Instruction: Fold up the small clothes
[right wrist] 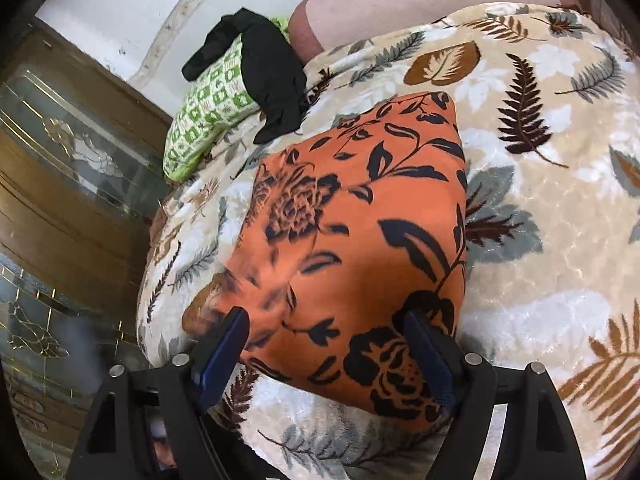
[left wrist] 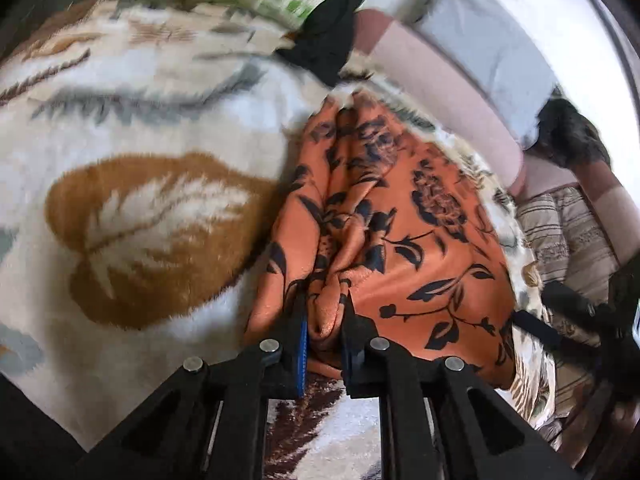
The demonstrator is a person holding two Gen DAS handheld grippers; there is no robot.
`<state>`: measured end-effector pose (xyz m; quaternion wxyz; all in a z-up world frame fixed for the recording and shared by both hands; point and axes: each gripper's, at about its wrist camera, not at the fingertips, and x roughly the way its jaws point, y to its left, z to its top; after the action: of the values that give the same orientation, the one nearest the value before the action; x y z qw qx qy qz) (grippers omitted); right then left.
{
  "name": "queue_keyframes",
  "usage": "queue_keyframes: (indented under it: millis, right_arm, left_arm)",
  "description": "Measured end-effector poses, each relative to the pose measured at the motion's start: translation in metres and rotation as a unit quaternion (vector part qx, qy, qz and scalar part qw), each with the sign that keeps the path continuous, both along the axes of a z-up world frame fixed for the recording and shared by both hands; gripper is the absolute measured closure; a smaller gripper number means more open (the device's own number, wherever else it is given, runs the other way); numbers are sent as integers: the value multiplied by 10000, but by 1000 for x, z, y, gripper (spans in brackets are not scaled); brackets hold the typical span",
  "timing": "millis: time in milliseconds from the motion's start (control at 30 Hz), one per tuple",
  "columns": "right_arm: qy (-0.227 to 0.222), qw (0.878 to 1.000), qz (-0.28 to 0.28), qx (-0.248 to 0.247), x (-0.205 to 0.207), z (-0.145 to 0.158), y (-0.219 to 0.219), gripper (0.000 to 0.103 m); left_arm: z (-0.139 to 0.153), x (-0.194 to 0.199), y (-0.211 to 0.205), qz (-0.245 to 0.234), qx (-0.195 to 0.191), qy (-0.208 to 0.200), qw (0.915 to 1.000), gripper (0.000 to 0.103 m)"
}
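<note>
Left tongs (left wrist: pixel 324 320): I have them clenched on a bunched ridge of the orange floral garment (left wrist: pixel 384 240), lower centre of the left wrist view; the pinch gathers an edge so that I can carry it over.
Right tongs (right wrist: pixel 324 344): released, jaws spread wide astride the near edge of the orange floral garment (right wrist: pixel 360 240); I judge they sit there to steady or take that edge, not yet gripping.
Garment position: centre of the right wrist view, lying on the leaf-patterned blanket (right wrist: pixel 540 200), partly folded by my reading.
Waiting pile: green checked cloth (right wrist: pixel 208 120) with black garment (right wrist: pixel 276 80) draped over it, upper left, kept apart from the work.
</note>
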<state>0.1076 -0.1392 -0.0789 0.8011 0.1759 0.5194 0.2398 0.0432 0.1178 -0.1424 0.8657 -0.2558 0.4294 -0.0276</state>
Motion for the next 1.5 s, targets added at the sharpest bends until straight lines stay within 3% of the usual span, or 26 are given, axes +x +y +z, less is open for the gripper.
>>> queue_keyframes:
  millis: [167,300,433,567,600,667,733,833,900,1000,1100,1167,1200,1267,1400,1467,1500]
  right_arm:
    - [-136,9934,581,-979,39,28,49,21]
    - [142,9825,1082,-1513,87,39,121,21]
    - [714,9696,1206,-2005,128,13,184,21]
    - [1148,9481,1086,-2759,147,-31,209,21]
    - [1208,9435,1043,-2904,148,-39,210,25]
    - [1144,9368,981,-3157,149,-41,211,45]
    - [1120,9418,896,-3039,151,-33,204,72]
    - [1037,9537,782,-2713,149,-18,191,84]
    - [919,9601,732,-2539,145,-8,186,85]
    - [705,9722,724,-2110,135,14,183,86]
    - [622,9845,1014,-1291,133,15,198,85]
    - [383,9834,1103,-1386,133,5,209,84]
    - [449,9816,1113,-1487,133,-7,209,78]
    - [629,9835,964,-1398,130,-18,199,77]
    - [308,9828,901,-1580,125,0,186,76]
    - [340,9774,905,-1882,127,9,191,62]
    - [326,9756,926,-1965,131,9,194,40]
  left_arm:
    - [1,-4,-8,-61,272,-162,9995,89]
    - [1,-6,-9,-97,355,-261,9990,89]
    - [3,-12,-10,-196,551,-391,9975,89]
    - [4,-12,-10,-259,575,-465,9969,88]
    - [5,-12,-11,-273,611,-480,9966,88]
    - [5,-12,-11,-291,627,-511,9963,88]
    - [7,-14,-10,-300,618,-567,9960,88]
    - [19,-20,-10,-248,737,-827,9935,88]
    - [32,-30,-12,-163,934,-1109,9893,88]
    - [45,-43,-10,13,1193,-1368,9834,89]
    - [28,-35,0,223,1197,-913,9884,89]
    - [7,-24,9,305,1091,-351,9929,89]
    - [-3,-22,17,345,835,-111,9958,89]
    - [-1,-27,29,533,538,-183,9970,89]
    - [18,-35,31,558,185,-587,9965,83]
    - [24,-35,23,405,82,-663,9969,57]
    - [25,-35,20,339,53,-699,9970,53]
